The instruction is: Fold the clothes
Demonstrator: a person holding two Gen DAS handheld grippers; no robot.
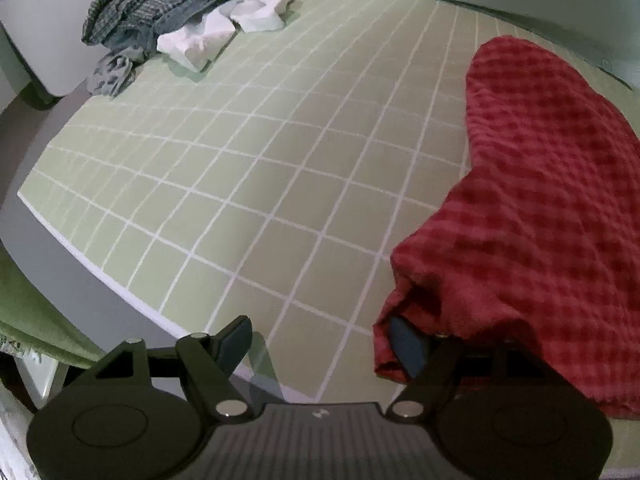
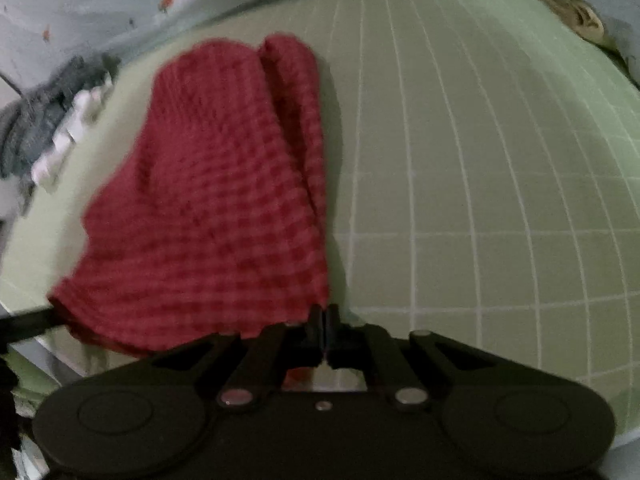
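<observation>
The right claw [image 2: 325, 334] is pinching a corner of the red cloth [image 2: 224, 200], fingers pressed tight together on its edge. The cloth, a waffle-textured weave, is lying bunched and doubled over on the green mat [image 1: 248, 168] with its white grid, which is covering the table. The left claw [image 1: 320, 344] is standing spread wide, one finger tucked under the cloth's draped hem, gripping nothing. A heap of grey knits [image 1: 160, 4] and crumpled white pieces [image 1: 224, 28] is sitting at the mat's far corner
</observation>
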